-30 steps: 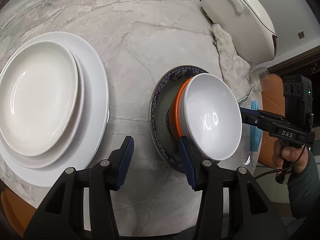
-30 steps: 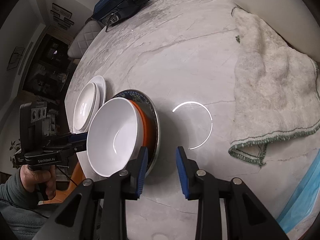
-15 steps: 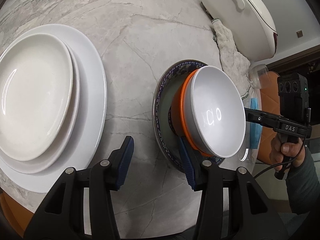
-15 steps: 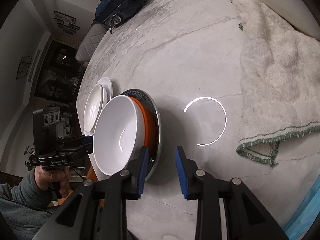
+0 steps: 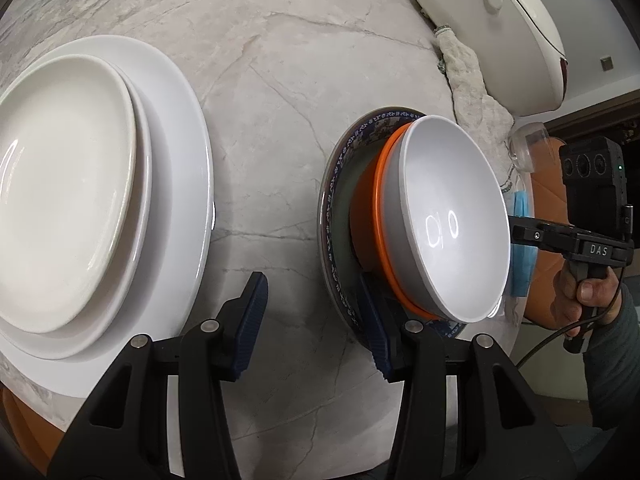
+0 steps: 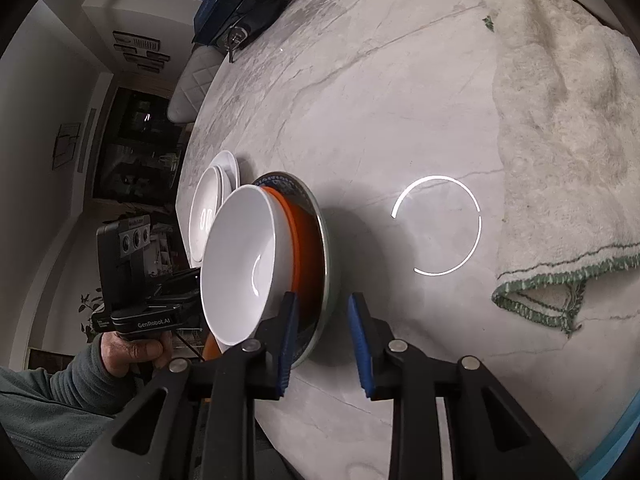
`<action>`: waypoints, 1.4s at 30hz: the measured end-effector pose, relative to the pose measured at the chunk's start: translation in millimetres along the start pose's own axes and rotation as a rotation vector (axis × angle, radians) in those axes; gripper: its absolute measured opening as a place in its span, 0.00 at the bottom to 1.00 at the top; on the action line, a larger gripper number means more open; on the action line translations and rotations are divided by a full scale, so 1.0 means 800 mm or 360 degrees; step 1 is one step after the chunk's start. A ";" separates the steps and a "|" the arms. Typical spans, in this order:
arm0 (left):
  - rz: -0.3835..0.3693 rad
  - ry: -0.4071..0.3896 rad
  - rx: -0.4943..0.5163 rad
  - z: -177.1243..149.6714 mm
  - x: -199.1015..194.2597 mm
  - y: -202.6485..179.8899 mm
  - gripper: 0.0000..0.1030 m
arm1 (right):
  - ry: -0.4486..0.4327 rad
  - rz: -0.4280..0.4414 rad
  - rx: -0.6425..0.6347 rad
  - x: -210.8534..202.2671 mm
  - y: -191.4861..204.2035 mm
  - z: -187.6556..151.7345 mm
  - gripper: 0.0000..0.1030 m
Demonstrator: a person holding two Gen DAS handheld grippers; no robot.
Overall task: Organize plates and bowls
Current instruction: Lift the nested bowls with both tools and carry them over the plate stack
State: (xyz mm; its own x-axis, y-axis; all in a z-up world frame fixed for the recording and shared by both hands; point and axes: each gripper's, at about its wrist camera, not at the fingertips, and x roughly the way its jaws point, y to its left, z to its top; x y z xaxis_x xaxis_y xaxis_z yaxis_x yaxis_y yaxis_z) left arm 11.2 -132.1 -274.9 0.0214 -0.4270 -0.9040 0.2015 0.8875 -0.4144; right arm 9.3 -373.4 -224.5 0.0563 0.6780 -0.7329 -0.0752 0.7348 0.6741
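Left gripper (image 5: pixel 316 322) parted, gripping nothing, beside patterned plate (image 5: pixel 340 168); right gripper (image 6: pixel 322 344) also parted, straddling that plate's rim (image 6: pixel 326 248); orange bowl (image 5: pixel 366 216) and white bowl (image 5: pixel 452 216) stacked on it; 2 white plates (image 5: pixel 80 192) nearby.

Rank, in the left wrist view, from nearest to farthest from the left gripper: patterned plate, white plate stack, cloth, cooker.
1. Patterned plate, at the right finger of the left gripper.
2. White plate stack, left.
3. Cloth, far right.
4. Cooker, top right, behind the cloth.
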 end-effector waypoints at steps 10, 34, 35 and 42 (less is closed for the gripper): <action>0.0014 -0.0022 0.0016 0.001 0.004 -0.002 0.42 | 0.0058 -0.0167 -0.0090 0.023 0.012 0.001 0.26; -0.0028 -0.0058 0.0108 0.014 0.001 -0.021 0.10 | -0.0039 -0.0182 -0.0112 0.021 0.025 -0.009 0.13; -0.0027 -0.0058 0.0112 0.014 0.001 -0.021 0.10 | -0.0042 -0.0183 -0.0109 0.021 0.025 -0.009 0.13; -0.0026 -0.0058 0.0120 0.018 0.003 -0.022 0.10 | -0.0063 -0.0198 -0.0117 0.016 0.026 -0.007 0.13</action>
State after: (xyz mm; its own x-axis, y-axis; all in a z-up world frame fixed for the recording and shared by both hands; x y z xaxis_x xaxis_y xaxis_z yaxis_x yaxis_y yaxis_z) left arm 22.1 -151.2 -268.2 0.0529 -0.4487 -0.8921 0.2750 0.8654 -0.4189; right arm 2.6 -349.5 -220.3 0.1088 0.5830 -0.8052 -0.1379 0.8110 0.5686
